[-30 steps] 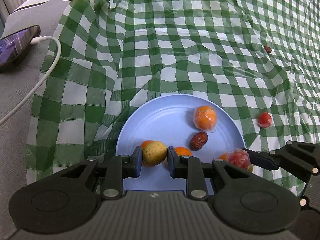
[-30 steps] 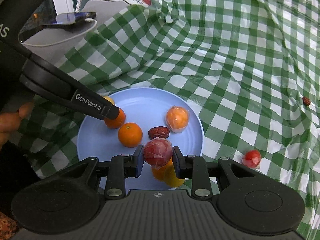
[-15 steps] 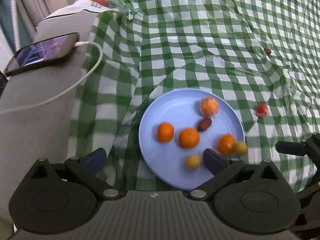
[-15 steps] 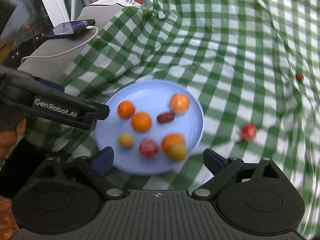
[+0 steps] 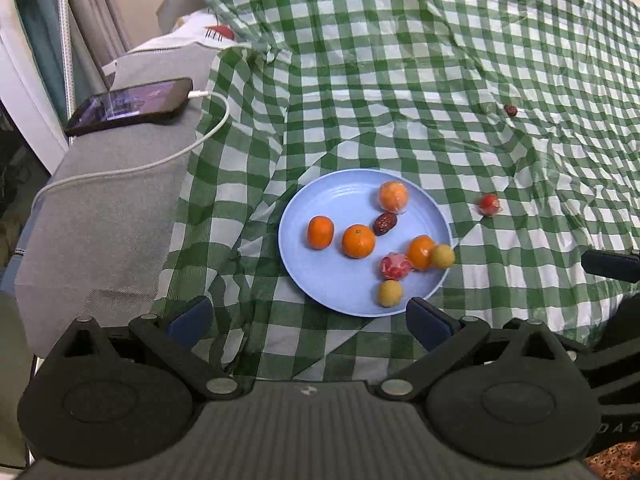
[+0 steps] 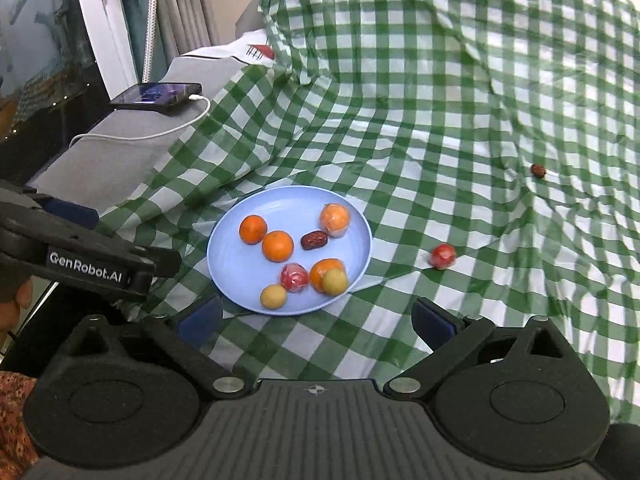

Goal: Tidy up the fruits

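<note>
Left gripper [image 5: 308, 320] spread wide, nothing between the pads, jaws lately come apart; right gripper [image 6: 318, 318] likewise released and empty, its jaws having just been opening further

Blue plate [image 5: 320, 280] ahead of the left jaws, its near rim just past the right pad; from the right wrist view, plate [image 6: 224, 276] ahead of the gap, leaning toward the left pad

On the plate, nearest the left gripper: yellow fruit [image 5: 390, 293], just ahead of the right pad; beyond it a wrapped red fruit [image 5: 395, 267], touching an orange [image 5: 420, 252]; second yellow fruit [image 5: 443, 256] against that orange at the plate's right rim; farther in, two more oranges [image 5: 358, 241] and [image 5: 320, 232] side by side, apart; dark date [image 5: 385, 223] beyond them, touching a wrapped orange [image 5: 393, 197] at the far rim

Off the plate, on the green check cloth [image 5: 400, 80]: small wrapped red fruit [image 5: 489, 204] ahead and right of the left jaws, near the plate; in the right wrist view that fruit [image 6: 443, 256] straight ahead of the right pad; lone dark date [image 5: 510, 110] much farther out, well apart from everything

Far ahead and left of both grippers, a phone [image 5: 132, 106] on a grey cushion [image 5: 104, 208], white cable [image 5: 160, 160] plugged in and trailing toward the cushion's edge

Left gripper's finger [image 6: 92, 260] visible from the right wrist view, left of the plate, above the cloth, touching nothing
</note>
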